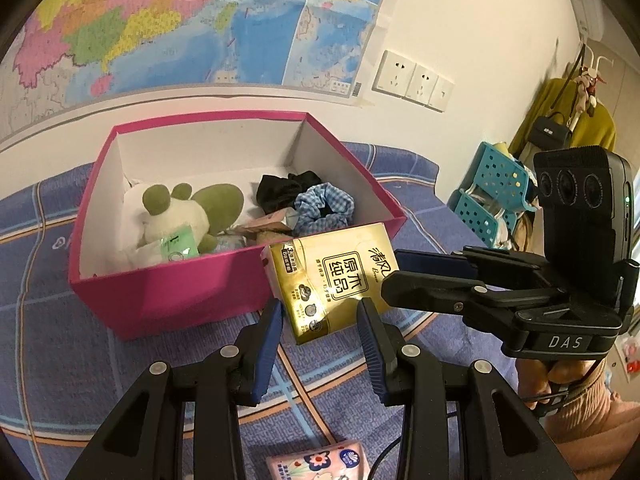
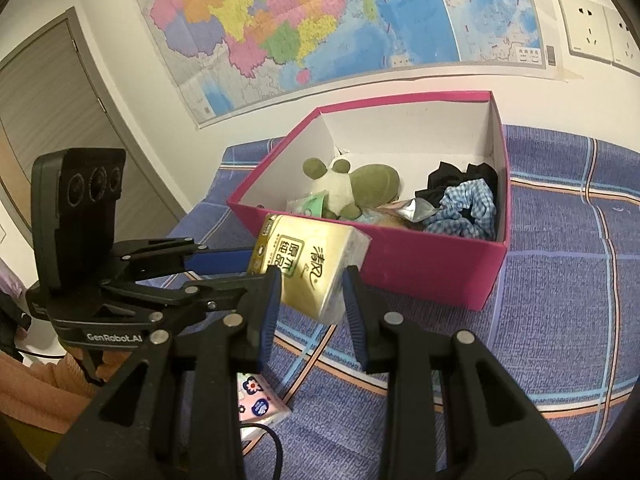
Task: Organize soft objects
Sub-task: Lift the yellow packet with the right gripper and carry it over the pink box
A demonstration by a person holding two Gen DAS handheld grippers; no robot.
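Blue bedspread [image 1: 100, 380] holds one pink box [image 1: 180, 296]; right tool [image 2: 310, 280] pinches one gold tissue pack [image 2: 308, 264], left tool [image 1: 320, 312] spread

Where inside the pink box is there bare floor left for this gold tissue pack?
Bare floor runs along the far wall of the pink box, behind the plush toy and black cloth. The near half is crowded: plush toy, small packets and blue checked scrunchie against the near wall.

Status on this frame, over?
Right gripper shut on gold tissue pack, at pink box front rim. Left gripper alongside pack, grip unclear. Path into box open.
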